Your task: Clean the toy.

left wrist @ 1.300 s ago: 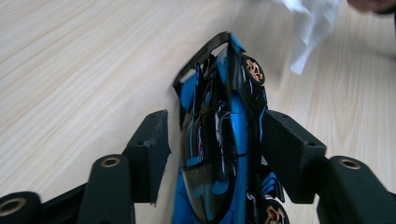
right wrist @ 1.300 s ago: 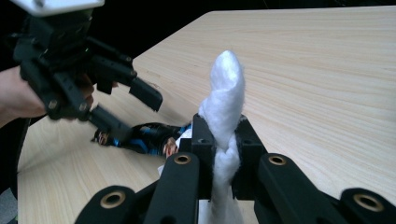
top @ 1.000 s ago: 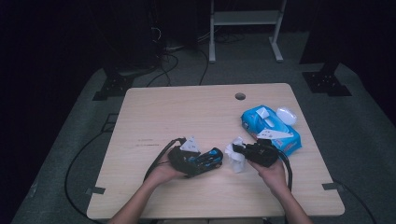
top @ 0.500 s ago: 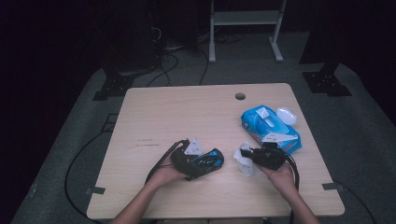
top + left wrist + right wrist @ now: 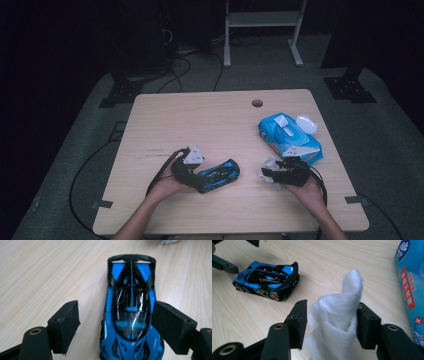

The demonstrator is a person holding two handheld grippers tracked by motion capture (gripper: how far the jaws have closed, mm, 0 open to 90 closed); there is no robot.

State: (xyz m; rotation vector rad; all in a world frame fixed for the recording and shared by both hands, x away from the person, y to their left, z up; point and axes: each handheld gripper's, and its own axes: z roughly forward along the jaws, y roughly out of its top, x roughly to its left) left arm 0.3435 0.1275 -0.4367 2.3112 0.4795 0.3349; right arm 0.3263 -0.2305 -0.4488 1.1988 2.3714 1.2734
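Blue and black, the toy car [image 5: 130,315] sits on its wheels on the wooden table [image 5: 200,120], near the front edge where the person stands. The left gripper [image 5: 115,325] is around the car. Its jaws have just been opening, and now they stand apart with the car between them. One pad [image 5: 170,325] is right up against the car's side, and I cannot tell if it touches; the other pad [image 5: 66,325] is clear of the car, with bare table showing in the gap. From above, the left gripper [image 5: 227,175] lies low over the table, and the car [image 5: 220,175] points toward the person's other hand. A little way off is the right gripper [image 5: 329,325]. A crumpled white wipe [image 5: 337,315] stands up between its jaws. These jaws have just been opening too. One pad is against the wipe, and the other has a small gap beside it, so the wipe is no longer squeezed tight. In the right gripper view, the car [image 5: 265,280] is seen on the table past the wipe. Just beside the right gripper [image 5: 267,172], farther back on the table, lies a blue pack of wipes [image 5: 290,137] with its white lid [image 5: 306,124] flipped open. Dark floor and cables are all around the table.
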